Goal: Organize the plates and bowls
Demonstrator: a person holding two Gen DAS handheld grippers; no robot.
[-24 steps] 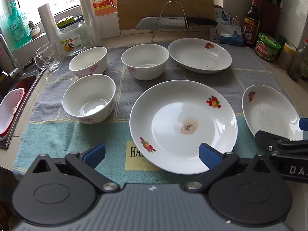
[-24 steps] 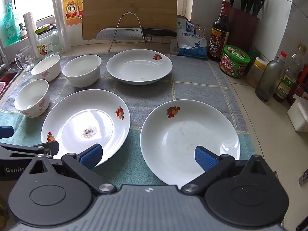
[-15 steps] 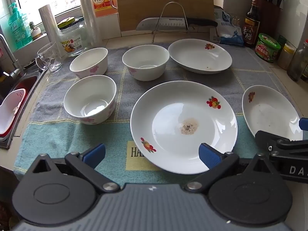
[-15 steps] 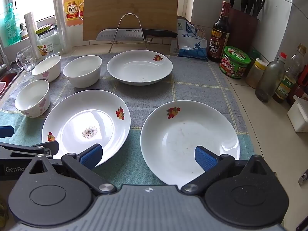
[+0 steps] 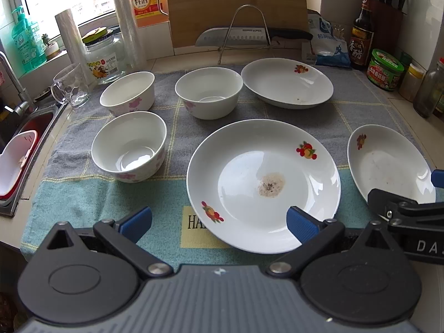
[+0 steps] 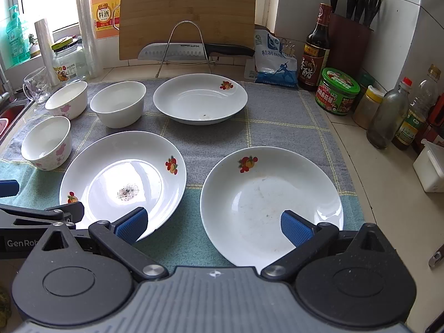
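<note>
Three white plates with fruit prints lie on a towel: a soiled middle plate point(image 5: 263, 183) point(image 6: 122, 183), a right plate point(image 5: 388, 166) point(image 6: 272, 202) and a far plate point(image 5: 287, 83) point(image 6: 199, 98). Three white bowls stand at the left: a near bowl point(image 5: 129, 145) point(image 6: 47, 141), a far left bowl point(image 5: 127, 93) point(image 6: 66, 98) and a middle bowl point(image 5: 208, 91) point(image 6: 118, 102). My left gripper point(image 5: 219, 222) is open and empty over the near edge of the middle plate. My right gripper point(image 6: 212, 226) is open and empty over the near edge of the right plate.
A wire rack point(image 6: 184, 47), knife and cutting board point(image 6: 188, 14) stand at the back. A glass mug point(image 5: 70, 86), jar and bottles stand at the back left, the sink point(image 5: 16, 149) at the left. Sauce bottles and jars point(image 6: 337, 90) line the right wall.
Both grippers have drifted very slightly; the dishes sit a touch lower in each view. Nothing was grasped or moved.
</note>
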